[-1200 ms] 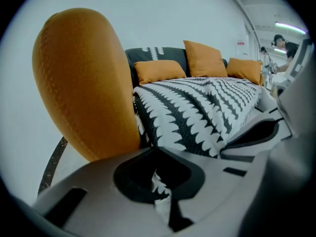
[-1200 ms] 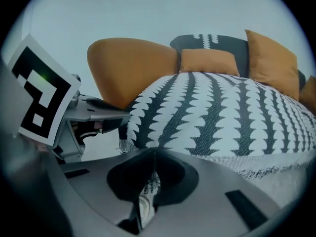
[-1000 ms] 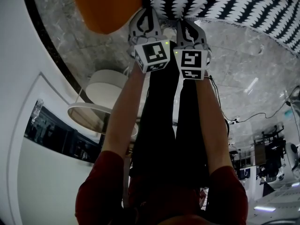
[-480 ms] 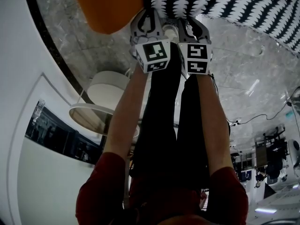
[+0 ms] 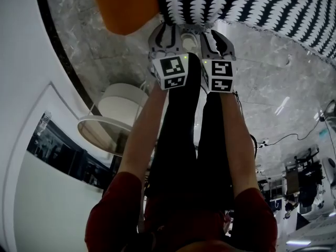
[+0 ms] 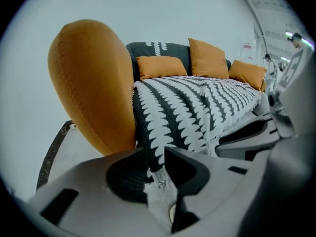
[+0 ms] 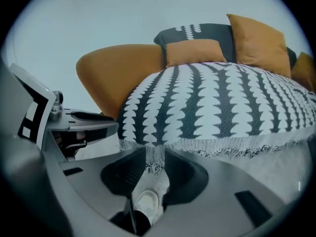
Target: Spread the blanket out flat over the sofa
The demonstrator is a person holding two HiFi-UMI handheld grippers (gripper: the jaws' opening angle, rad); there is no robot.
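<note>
A grey marble floor (image 5: 262, 77) runs beneath a sofa (image 7: 113, 78) with a rounded orange arm and a dark back. The black-and-white patterned blanket (image 7: 217, 102) lies over the sofa's seat and reaches up onto the backrest. It looks fairly smooth across the top, and its fringed front edge hangs over the front of the seat. Three orange cushions (image 6: 160, 65) lean along the back, resting on the blanket. In the head view a round white side table (image 5: 123, 104) stands on the floor to the left of the person's dark trouser legs (image 5: 184, 156).

Both tools sit side by side at the blanket's front edge, near the orange arm. The left hand-held gripper (image 6: 155, 153) has just been opening; its jaws stand slightly apart with the blanket's edge hanging between them, not clamped. The right hand-held gripper (image 7: 155, 154) has also just been opening; its jaws stand wide, and the fringe (image 7: 155, 164) dangles loose in the gap.
</note>
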